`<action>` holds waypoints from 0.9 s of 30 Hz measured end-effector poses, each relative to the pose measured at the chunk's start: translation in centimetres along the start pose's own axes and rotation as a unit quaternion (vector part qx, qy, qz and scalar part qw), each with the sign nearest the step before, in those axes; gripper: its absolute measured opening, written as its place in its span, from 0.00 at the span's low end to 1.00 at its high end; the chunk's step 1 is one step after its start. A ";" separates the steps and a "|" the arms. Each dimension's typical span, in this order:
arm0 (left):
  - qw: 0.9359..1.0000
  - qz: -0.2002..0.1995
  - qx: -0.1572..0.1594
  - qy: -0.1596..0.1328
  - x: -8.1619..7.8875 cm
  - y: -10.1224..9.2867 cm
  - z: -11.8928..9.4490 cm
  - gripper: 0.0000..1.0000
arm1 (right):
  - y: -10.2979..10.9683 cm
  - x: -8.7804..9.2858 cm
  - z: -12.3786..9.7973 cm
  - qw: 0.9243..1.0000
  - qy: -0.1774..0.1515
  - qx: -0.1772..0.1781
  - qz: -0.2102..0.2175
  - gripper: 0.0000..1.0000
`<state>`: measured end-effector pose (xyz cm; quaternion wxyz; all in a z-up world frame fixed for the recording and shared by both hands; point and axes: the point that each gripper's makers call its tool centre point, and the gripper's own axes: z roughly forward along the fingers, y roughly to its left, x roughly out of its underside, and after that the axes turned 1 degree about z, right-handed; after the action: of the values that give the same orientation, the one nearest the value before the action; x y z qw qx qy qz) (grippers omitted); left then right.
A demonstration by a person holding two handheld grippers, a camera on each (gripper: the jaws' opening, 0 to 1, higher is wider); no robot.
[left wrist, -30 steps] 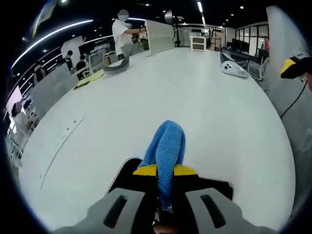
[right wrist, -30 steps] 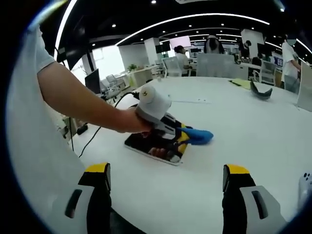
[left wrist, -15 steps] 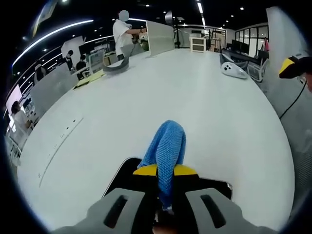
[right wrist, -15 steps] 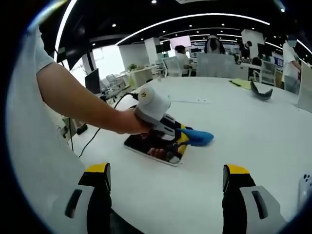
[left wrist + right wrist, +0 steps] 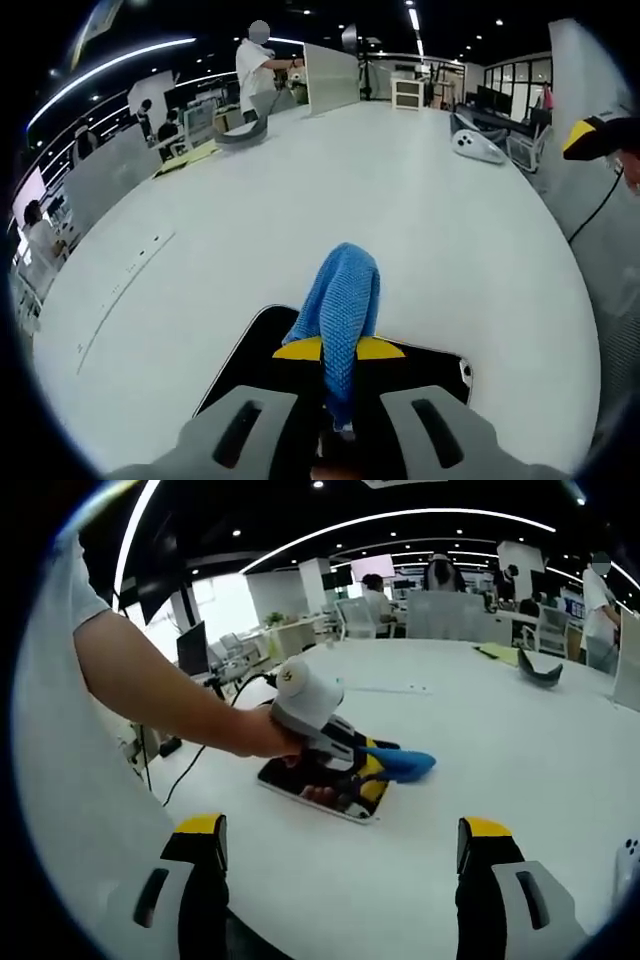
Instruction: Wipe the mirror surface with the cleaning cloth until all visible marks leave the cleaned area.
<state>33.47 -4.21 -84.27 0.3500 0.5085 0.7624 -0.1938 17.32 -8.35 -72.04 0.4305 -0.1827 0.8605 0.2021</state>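
Currently the left gripper [image 5: 338,400] has its yellow-tipped jaws clamped on a blue knitted cleaning cloth [image 5: 340,300], which sticks out forward past the tips and droops onto the far edge of the mirror [image 5: 250,350]. Mirror is a dark rectangular pane with rounded corners lying flat on the white table [image 5: 420,220], directly under the left gripper jaws, near edge of the table side closest to the person

From the right gripper view, same setup seen from the side: left gripper [image 5: 372,766] held by the person's hand [image 5: 262,732], bare forearm coming in from the left, cloth [image 5: 402,764] poking out to the right over the mirror [image 5: 320,790], cloth end touching or just above the table, cannot tell which. Cable runs from the left gripper back off the table edge

Right gripper [image 5: 340,880] hangs above the table well apart from the mirror, jaws wide apart, nothing between them, yellow tips at both sides of the lower view

Far on the table: grey curved object [image 5: 240,135] at the far left, white device [image 5: 475,143] at the far right. People stand and sit at desks in the background office, ceiling strip lights on
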 end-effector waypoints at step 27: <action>1.000 0.000 -0.012 0.012 1.9 0.8 -2.0 0.06 | 0.5 -0.3 0.0 1.000 -0.004 -0.006 -0.008 0.94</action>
<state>33.06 -1.37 -84.27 0.3468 0.5070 0.7686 -0.1787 17.26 -7.90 -71.70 0.4348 -0.1913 0.8559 0.2046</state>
